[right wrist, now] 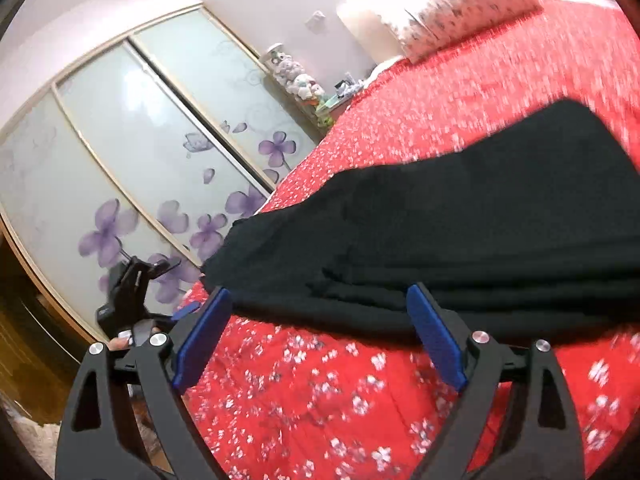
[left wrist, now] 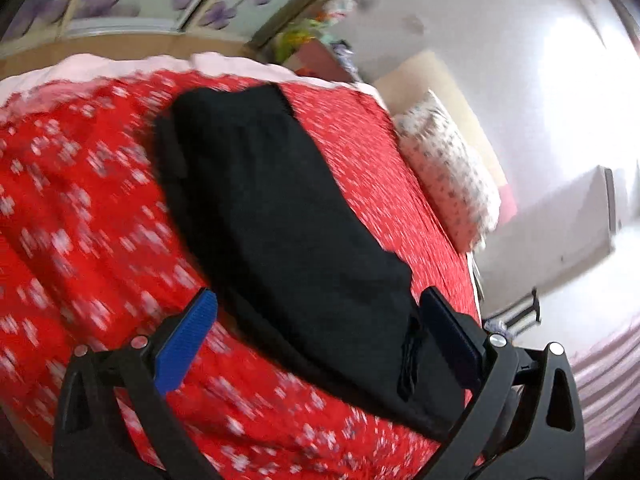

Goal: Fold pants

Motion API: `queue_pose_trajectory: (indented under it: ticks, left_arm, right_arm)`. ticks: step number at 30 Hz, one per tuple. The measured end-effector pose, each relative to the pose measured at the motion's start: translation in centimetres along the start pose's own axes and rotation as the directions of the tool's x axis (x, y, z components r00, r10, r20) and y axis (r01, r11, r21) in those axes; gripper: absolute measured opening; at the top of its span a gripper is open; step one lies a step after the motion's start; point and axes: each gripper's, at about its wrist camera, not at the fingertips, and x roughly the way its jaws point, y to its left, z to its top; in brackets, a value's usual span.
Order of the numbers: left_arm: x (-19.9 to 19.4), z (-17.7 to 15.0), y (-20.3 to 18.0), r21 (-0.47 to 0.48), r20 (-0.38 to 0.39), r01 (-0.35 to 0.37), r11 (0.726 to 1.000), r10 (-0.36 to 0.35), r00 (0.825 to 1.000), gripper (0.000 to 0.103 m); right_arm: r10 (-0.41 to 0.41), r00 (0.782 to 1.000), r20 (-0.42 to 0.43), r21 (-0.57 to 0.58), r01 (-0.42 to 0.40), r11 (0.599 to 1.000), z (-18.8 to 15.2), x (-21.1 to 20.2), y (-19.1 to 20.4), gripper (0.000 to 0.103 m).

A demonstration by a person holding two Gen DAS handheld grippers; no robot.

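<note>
Black pants (left wrist: 280, 200) lie folded into a long strip on a red bedspread with white flowers (left wrist: 80, 200). My left gripper (left wrist: 320, 296) is open, its blue pads wide apart on either side of the strip's near end and not pressing on it. In the right wrist view the pants (right wrist: 440, 232) stretch across the bedspread (right wrist: 320, 380), their near edge just beyond the tips of my open right gripper (right wrist: 320, 292), which has only bedspread between its fingers. My left gripper (right wrist: 176, 288) also shows there, at the pants' left end by the bed's edge.
A white patterned pillow (left wrist: 452, 176) leans on the headboard at the far right of the bed. A wardrobe (right wrist: 120, 152) with frosted sliding doors and purple flowers stands past the bed's left edge. A shelf with plush toys (right wrist: 296, 76) is beside it.
</note>
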Motion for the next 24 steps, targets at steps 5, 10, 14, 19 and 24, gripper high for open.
queue_pose_trajectory:
  ticks: [5,10,14,19,24]
  left_arm:
    - [1.8,3.1,2.2,-0.136,-0.06,-0.018,0.991,0.01,0.998,0.101]
    - [3.3,4.8,4.4,-0.229,-0.093,-0.014,0.973,-0.007,0.996,0.101]
    - [4.7,6.5,4.3,-0.243,-0.107,-0.034,0.969,0.008,0.994,0.101]
    - [4.3,7.3,1.7,-0.164,-0.051,0.041,0.986,-0.05,0.997,0.101]
    - [5.7,7.1,2.3,-0.141,-0.084,-0.071,0.987,0.06,0.995,0.078]
  right_arm:
    - [0.011,1.0,-0.007,-0.009,-0.011,1.0,0.1,0.3,-0.5,0.091]
    - [0.016,1.0,-0.013,-0.016,-0.016,1.0,-0.8,0.1,-0.1,0.091]
    - [0.023,1.0,-0.014,-0.013,-0.023,1.0,-0.8,0.1,-0.2,0.091]
    - [0.025,1.0,-0.019,-0.013,-0.025,1.0,-0.8,0.5,-0.5,0.091]
    - [0.028,0.999,-0.017,-0.01,-0.028,1.0,-1.0,0.7,-0.6,0.091]
